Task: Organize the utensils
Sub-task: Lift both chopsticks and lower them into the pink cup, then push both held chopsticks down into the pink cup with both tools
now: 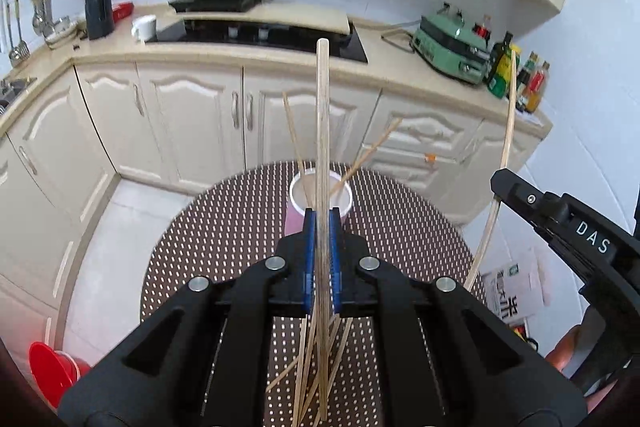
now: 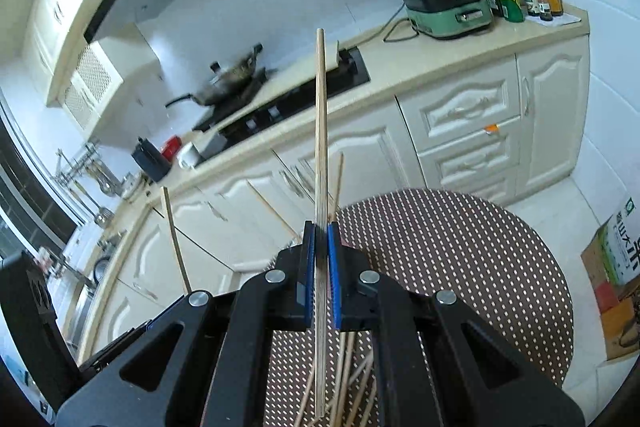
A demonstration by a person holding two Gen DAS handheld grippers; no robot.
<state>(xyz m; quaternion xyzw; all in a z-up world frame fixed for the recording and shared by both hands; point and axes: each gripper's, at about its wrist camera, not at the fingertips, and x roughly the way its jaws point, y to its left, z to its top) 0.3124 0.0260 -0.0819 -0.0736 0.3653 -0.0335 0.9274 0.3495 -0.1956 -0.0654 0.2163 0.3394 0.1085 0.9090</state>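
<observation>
1. Two grippers hang above a round dotted table (image 1: 224,227), each angled downward; open floor separates the table's far edge from the cabinets (image 1: 192,115).
2. Left gripper (image 1: 322,223) is clamped on one chopstick (image 1: 322,131), which points up and forward.
3. Right gripper (image 2: 321,239) pinches another chopstick (image 2: 320,131) likewise.
4. Loose chopsticks (image 1: 316,379) lie on the table below; more lean in a pink cup (image 1: 298,205) just beyond the left gripper's tips.

The round surface (image 1: 400,227) was dark brown with a grid of pale dots, the loose chopsticks (image 1: 320,379) pale bamboo-tan, the cup (image 1: 296,215) pink outside and white inside, the gripper pads (image 1: 307,267) blue on black frames, the bucket (image 1: 52,371) red.
</observation>
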